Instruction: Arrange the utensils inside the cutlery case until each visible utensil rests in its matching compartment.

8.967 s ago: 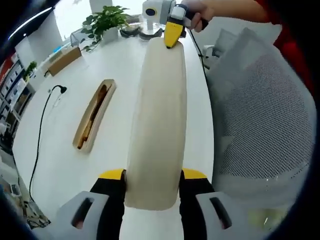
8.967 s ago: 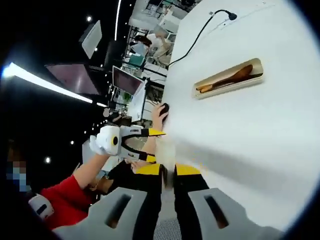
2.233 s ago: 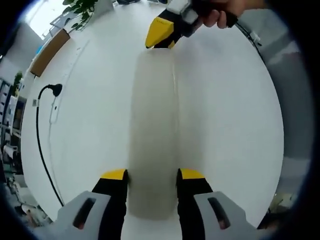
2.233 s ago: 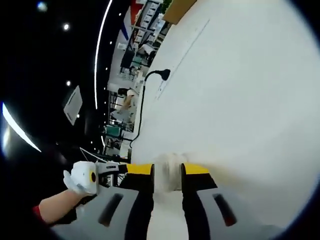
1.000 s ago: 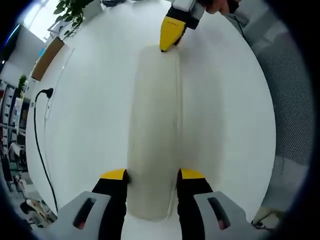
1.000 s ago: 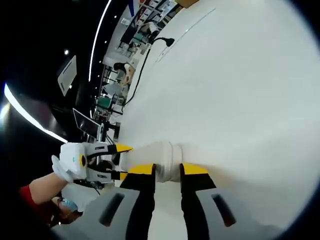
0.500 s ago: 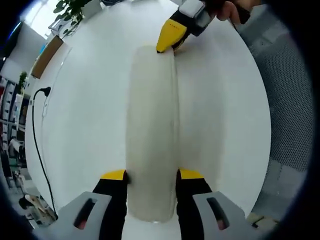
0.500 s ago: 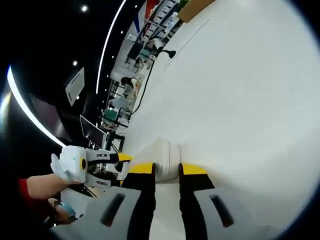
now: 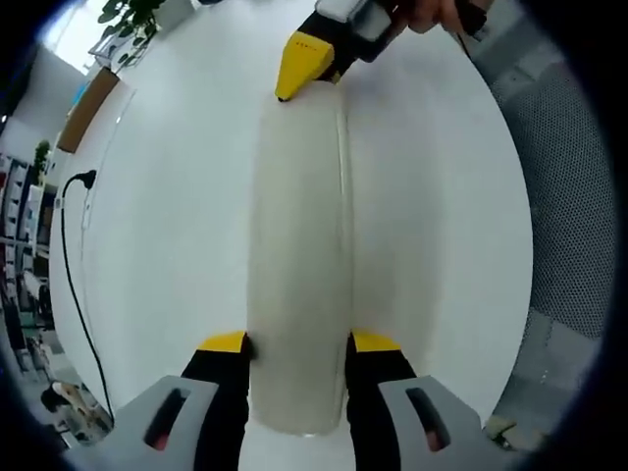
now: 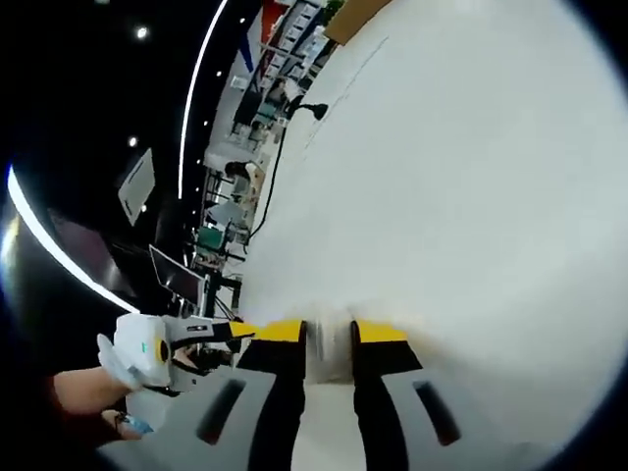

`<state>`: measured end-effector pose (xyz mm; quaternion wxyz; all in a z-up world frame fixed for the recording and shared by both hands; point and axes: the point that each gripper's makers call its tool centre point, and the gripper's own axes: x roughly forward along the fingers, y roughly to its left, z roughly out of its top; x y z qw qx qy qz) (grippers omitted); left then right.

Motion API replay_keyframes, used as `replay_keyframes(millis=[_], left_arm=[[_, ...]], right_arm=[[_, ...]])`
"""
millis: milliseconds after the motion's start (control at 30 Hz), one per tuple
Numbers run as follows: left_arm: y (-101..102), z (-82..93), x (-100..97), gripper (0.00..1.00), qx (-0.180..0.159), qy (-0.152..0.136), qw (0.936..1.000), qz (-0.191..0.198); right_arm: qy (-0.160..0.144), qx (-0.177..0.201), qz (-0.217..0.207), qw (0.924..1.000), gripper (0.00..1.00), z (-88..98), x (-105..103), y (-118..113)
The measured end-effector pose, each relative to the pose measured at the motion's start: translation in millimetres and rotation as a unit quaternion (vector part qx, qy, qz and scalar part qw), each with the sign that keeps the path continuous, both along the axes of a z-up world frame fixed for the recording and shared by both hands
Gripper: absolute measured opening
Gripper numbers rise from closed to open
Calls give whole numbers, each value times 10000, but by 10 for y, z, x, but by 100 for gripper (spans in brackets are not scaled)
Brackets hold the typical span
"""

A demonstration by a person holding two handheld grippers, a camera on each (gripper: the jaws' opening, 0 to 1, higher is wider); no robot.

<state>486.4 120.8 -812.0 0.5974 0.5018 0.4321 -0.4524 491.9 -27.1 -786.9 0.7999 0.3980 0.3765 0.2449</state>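
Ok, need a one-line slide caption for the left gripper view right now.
Both grippers hold a long cream case lid by its ends above a white table; black cable at one side.

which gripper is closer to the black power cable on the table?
Left, as far as the views show. The black cable lies off to the side of the left gripper, which grips the near end of the cream lid; the right gripper holds its far end.

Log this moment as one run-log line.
left gripper: shut on case lid near end | right gripper: shut on lid far end | lid over white table | black cable at table edge
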Motion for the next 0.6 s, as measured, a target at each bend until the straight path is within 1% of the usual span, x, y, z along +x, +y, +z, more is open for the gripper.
replay_keyframes(millis=[67, 100, 133, 167, 267, 300, 333, 367, 400, 467, 500, 567, 600], left_arm=[[-2, -1, -1, 38, -43, -12, 10000, 11], [-1, -2, 0, 38, -49, -8, 10000, 43], [-1, -2, 0, 38, -63, -10, 10000, 39], [-4, -3, 3, 38, -83, 9, 10000, 20], [-7, -8, 4, 38, -84, 28, 10000, 8], [-5, -3, 7, 39, -105, 17, 9999, -61], [-2, 1, 14, 39, -162, 31, 9998, -128], [-10, 8, 26, 40, -357, 49, 9992, -188], [-11, 13, 31, 40, -503, 34, 9985, -219], [-22, 27, 30, 40, -875, -17, 9960, -157], [-3, 31, 20, 41, -944, -32, 9955, -80], [25, 23, 7, 41, -934, -24, 9956, -16], [25, 23, 5, 41, -931, -25, 9957, -21]], right_arm=[[-210, -287, 163, 9992, 13, 15, -11, -1], [-112, -240, 119, 9996, 12, -39, 15, -27], [-108, -244, 113, 9996, 12, -38, -3, -37], [-20, -166, 57, 9998, 12, -68, 11, -60], [-210, -196, 9, 9996, 12, -62, -19, -71], [-97, -141, -32, 9998, 13, -75, -5, -80], [1, -198, 34, 9998, 13, -48, -48, -82], [-308, -596, 311, 9973, 13, -72, -30, -101], [-526, -904, 535, 9931, 13, -55, -51, -105], [-424, -916, 558, 9933, 12, -44, -46, -72], [-288, -847, 489, 9948, 12, -54, -23, -71], [152, -722, 335, 9967, 14, -88, -33, -67], [-57, -935, 455, 9946, 15, -84, -24, -76]])
